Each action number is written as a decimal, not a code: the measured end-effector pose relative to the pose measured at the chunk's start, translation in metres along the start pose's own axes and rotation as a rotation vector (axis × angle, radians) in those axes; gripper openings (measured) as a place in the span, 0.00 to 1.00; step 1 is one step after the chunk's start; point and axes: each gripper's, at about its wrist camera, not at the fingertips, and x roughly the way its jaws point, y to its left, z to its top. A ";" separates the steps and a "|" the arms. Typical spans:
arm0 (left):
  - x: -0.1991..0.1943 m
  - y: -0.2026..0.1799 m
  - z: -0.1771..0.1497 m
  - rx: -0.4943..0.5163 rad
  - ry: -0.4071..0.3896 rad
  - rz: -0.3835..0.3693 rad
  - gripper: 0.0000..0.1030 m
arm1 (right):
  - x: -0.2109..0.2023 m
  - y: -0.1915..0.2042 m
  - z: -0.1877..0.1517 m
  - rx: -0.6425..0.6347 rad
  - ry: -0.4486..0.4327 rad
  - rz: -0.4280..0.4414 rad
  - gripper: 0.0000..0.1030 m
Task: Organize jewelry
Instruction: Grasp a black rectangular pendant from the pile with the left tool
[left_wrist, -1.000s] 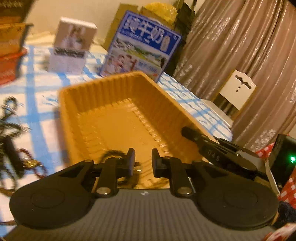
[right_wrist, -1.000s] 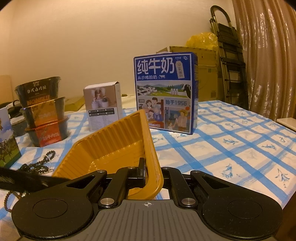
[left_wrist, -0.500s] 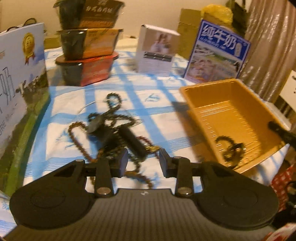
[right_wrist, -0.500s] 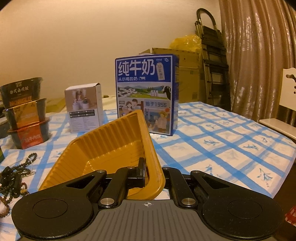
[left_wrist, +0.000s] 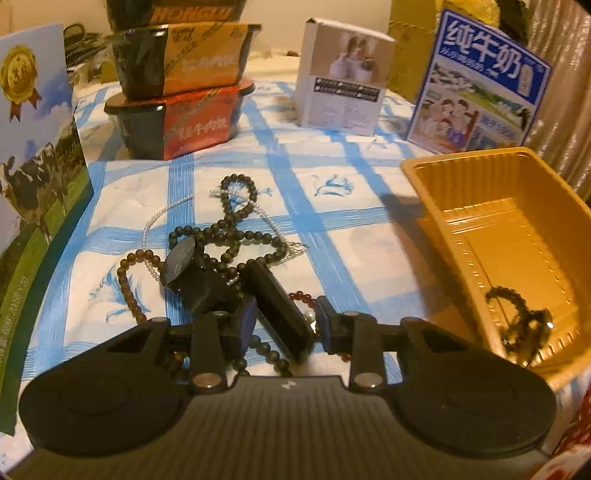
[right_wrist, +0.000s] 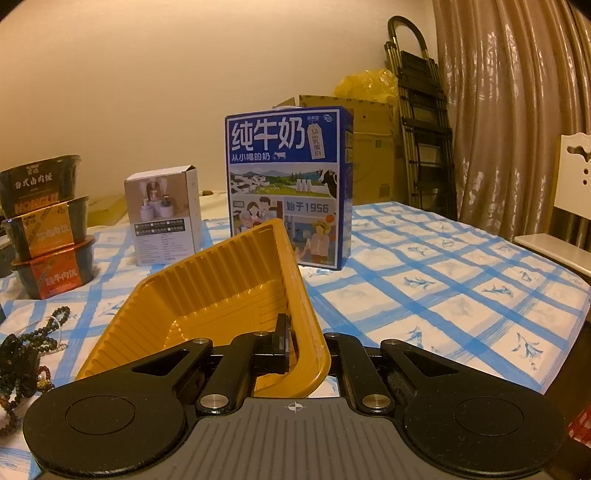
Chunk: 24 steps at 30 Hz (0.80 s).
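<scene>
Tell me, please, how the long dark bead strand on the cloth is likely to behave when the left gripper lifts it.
The dark bead strand will probably hang limp, since it lies in loose loops. It crosses a clear bead strand and a black watch, so it may drag those along. The left gripper is open just above the pile.

A plain cream wall (right_wrist: 155, 74) rises behind the table, lit warm and dim; a beige patterned curtain (right_wrist: 517, 110) hangs in folds at the right. A folded black stepladder (right_wrist: 421, 122) leans by the curtain, beside cardboard boxes (right_wrist: 369, 147) topped with a yellow bag (right_wrist: 365, 83); a white chair back (right_wrist: 574, 177) stands at the far right; the table wears a blue-checked white cloth (right_wrist: 443, 280).
</scene>
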 end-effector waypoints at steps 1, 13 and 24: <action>0.003 0.000 0.000 0.001 0.008 0.002 0.25 | 0.000 0.000 0.000 0.000 0.000 0.000 0.06; 0.013 -0.013 0.001 0.220 0.001 -0.027 0.21 | 0.003 -0.001 0.000 0.010 0.007 0.005 0.06; 0.034 0.003 0.016 0.092 0.064 -0.068 0.19 | 0.004 -0.002 0.000 0.013 0.010 0.007 0.06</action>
